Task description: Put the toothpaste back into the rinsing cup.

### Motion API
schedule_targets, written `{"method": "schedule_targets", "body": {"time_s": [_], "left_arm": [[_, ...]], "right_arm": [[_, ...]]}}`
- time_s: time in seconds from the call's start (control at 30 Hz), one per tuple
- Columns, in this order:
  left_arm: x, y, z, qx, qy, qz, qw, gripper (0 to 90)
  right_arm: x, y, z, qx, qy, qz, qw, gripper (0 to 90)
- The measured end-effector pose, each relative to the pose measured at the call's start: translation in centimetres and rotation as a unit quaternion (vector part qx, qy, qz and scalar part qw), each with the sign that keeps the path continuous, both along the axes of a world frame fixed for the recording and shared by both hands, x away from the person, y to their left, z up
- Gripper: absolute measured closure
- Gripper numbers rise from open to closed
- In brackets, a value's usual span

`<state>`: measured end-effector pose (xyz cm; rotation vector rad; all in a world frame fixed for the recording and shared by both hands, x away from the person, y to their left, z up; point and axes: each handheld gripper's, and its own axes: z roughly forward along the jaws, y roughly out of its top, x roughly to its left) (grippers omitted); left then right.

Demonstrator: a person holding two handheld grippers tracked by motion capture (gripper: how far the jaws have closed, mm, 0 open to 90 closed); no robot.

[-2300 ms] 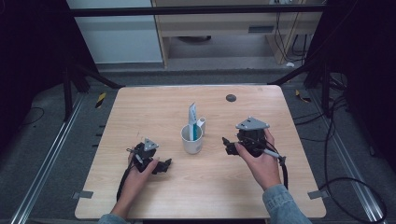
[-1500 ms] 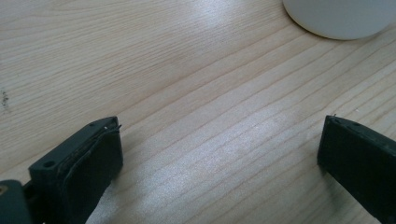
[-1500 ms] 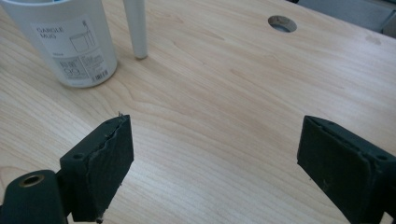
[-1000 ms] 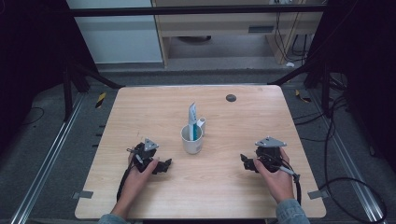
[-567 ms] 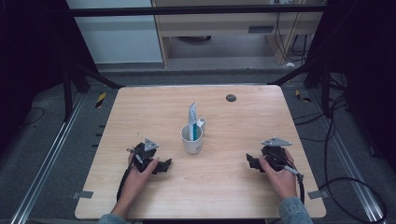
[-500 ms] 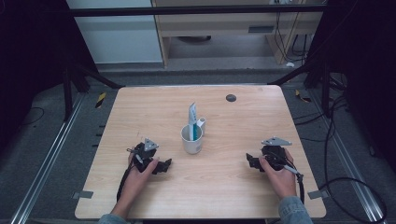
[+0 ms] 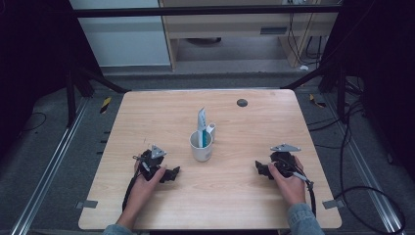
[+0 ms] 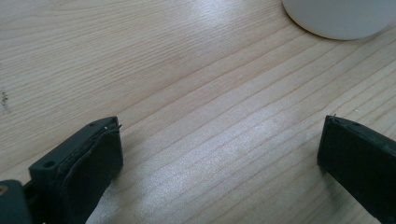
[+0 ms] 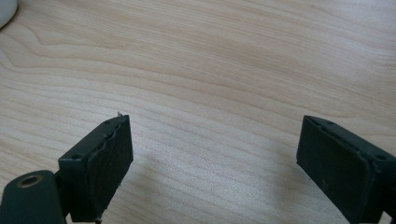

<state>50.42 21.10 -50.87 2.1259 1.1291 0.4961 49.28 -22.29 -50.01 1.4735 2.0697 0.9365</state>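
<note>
Now both claws rest low on the worktop (image 7: 147,117) with nothing in them. The left claw (image 7: 172,174) has its jaws spread wide apart over bare wood, and so does the right claw (image 7: 259,169). The mug (image 7: 201,146) stands upright between them, ahead of each and toward the middle: from the left claw it lies forward and to that claw's right, and its white base shows at the top of the left gripper view (image 8: 341,18), just beyond the jaws. From the right claw it lies forward and to the left, farther off; a sliver of its white rim sits at the top left corner of the right gripper view (image 9: 7,11). A tube (image 7: 201,125) stands in the mug, long axis nearly vertical, tip up and leaning slightly; a small white piece (image 7: 211,131) pokes up just beside it, too small to identify. The left claw looks the nearer of the two, so a reach for the mug or tube would most likely be shorter from that side, coming in across the mug's near wall.
</note>
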Motion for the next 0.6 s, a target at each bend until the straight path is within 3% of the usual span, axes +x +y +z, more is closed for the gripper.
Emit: {"method": "schedule_targets", "body": {"time_s": [0.27,0.4,0.6], "left_arm": [[0.0,0.0,0.0,0.000,0.000,0.000,1.0000,0.0],[0.0,0.0,0.0,0.000,0.000,0.000,1.0000,0.0],[0.0,0.0,0.0,0.000,0.000,0.000,1.0000,0.0]], "right_arm": [[0.3,0.4,-0.7,-0.004,0.007,-0.006,1.0000,9.7],[0.4,0.7,-1.1,-0.019,-0.009,-0.013,0.9997,7.4],[0.5,0.7,-1.2,-0.019,-0.009,-0.012,0.9997,6.1]]}}
